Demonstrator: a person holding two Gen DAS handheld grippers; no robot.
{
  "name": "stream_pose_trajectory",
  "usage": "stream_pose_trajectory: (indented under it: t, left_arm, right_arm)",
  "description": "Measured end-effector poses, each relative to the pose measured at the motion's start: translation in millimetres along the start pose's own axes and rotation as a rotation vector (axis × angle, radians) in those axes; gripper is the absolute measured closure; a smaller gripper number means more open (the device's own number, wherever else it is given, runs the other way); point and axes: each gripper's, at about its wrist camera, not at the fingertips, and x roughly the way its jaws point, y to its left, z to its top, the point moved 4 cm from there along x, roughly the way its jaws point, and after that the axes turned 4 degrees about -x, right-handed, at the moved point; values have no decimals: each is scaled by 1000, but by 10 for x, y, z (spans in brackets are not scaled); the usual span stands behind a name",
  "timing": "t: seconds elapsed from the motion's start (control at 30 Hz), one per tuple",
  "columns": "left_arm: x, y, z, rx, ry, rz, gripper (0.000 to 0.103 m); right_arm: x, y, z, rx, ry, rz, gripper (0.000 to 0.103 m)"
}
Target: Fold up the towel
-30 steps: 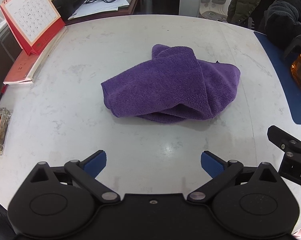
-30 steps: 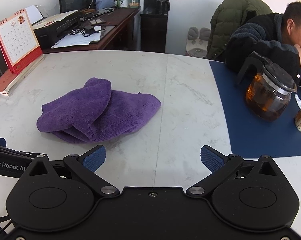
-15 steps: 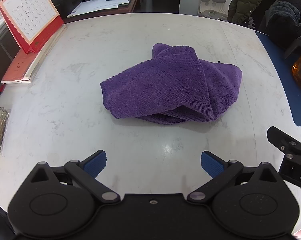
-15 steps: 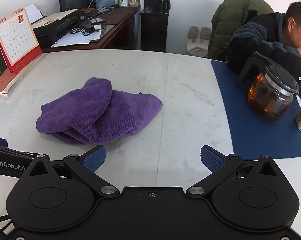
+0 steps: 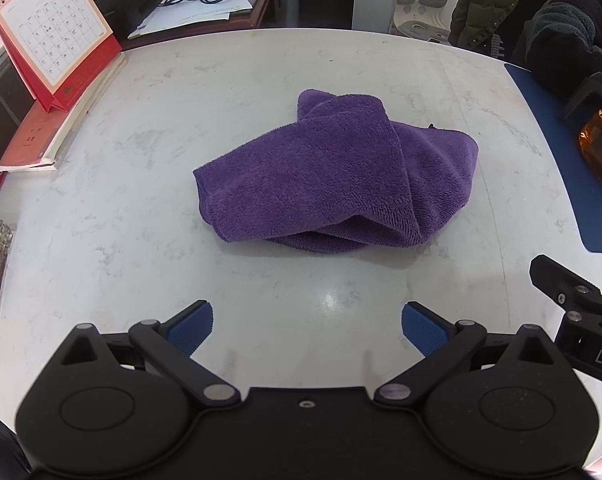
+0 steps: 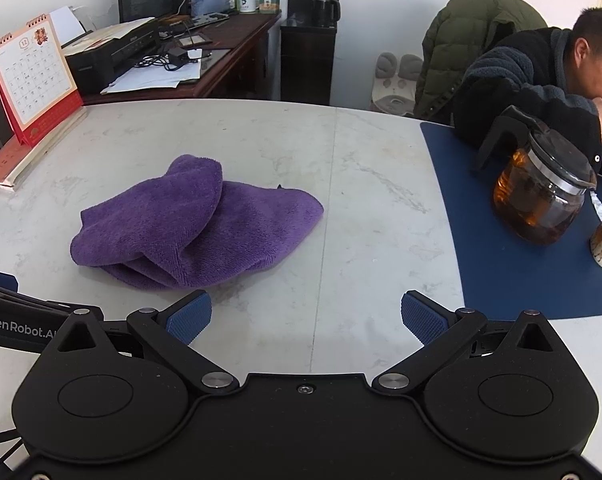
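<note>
We hold the left claw [image 5: 307,326] and right claw [image 6: 305,317] wide and empty, short of the purple towel [image 5: 333,172] crumpled mid-table [image 5: 141,220]. We should find two corners and spread it flat before folding.

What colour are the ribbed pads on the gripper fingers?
Blue, on both grippers' ribbed pads; the right wrist view shows them best.
</note>
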Motion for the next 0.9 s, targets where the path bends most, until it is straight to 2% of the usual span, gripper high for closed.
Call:
stream_pose_trajectory:
  t: [0.9]
  left_arm:
    - [14,-3,-6,5,5,-3,2]
  right_arm:
    - [1,14,-3,-3,7,-8,0]
